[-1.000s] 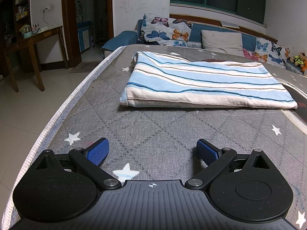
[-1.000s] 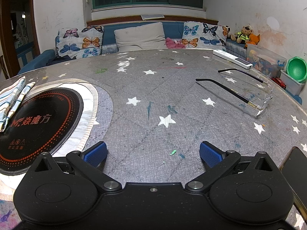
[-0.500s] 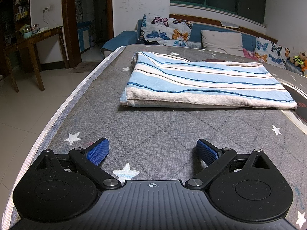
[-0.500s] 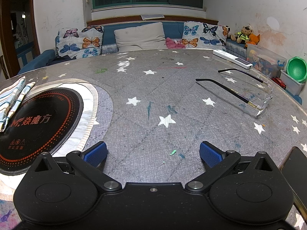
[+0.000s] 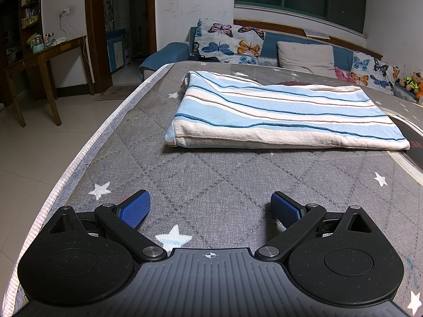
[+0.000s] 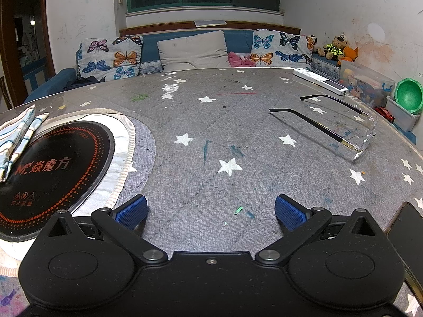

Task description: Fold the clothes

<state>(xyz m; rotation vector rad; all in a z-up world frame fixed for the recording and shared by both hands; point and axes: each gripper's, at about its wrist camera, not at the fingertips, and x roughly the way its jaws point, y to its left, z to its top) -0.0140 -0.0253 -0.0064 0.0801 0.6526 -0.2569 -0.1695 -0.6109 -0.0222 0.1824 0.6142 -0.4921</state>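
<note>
A folded cloth with light blue, white and dark blue stripes [image 5: 280, 113] lies flat on the grey star-patterned table cover [image 5: 224, 185], well ahead of my left gripper [image 5: 210, 210]. That gripper rests low over the cover, open, with nothing between its blue pads. In the right wrist view only the cloth's corner [image 6: 15, 137] shows at the far left edge. My right gripper [image 6: 210, 212] is open too, low over bare cover, far to the right of the cloth.
A black round hob plate [image 6: 53, 166] on a white mat lies left of the right gripper. A pair of glasses [image 6: 343, 129], a white remote [image 6: 320, 80] and a phone [image 6: 407, 235] lie to the right. The table's left edge [image 5: 87, 148] drops to tiled floor. A sofa with cushions [image 6: 190, 50] is behind.
</note>
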